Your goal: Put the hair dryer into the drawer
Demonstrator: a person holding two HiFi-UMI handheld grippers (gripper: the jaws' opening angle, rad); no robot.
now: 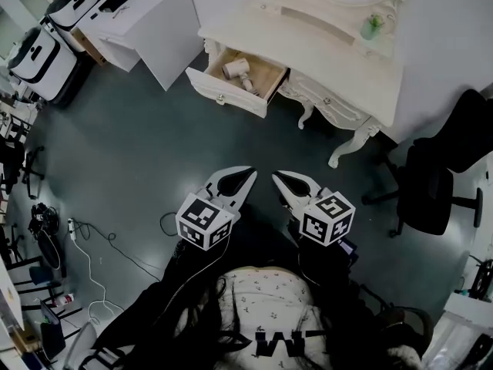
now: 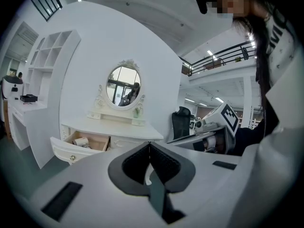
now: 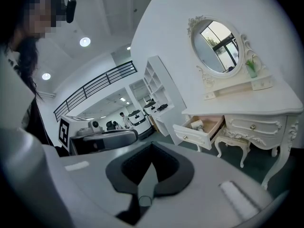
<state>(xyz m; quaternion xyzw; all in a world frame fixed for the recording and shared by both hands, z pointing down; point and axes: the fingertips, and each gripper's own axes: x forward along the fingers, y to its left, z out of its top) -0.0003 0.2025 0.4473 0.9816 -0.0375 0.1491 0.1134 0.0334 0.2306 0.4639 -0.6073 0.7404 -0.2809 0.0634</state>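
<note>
The hair dryer (image 1: 238,70) lies in the open drawer (image 1: 226,92), which is pulled out at the left end of the white counter (image 1: 308,48) as the head view shows it. A small green item (image 1: 372,27) stands on the counter's raised shelf beside the oval mirror (image 3: 217,45). Well apart from the counter, across the dark floor (image 1: 139,153), both tools are held near the person's body. The left tool (image 1: 251,173) has its jaws together with nothing between them. The right tool (image 1: 276,176) is likewise closed and empty. Their tips are near each other but apart. A black chair (image 1: 431,183) stands right of the counter. Cables (image 1: 85,245) lie on the floor at left.
</note>
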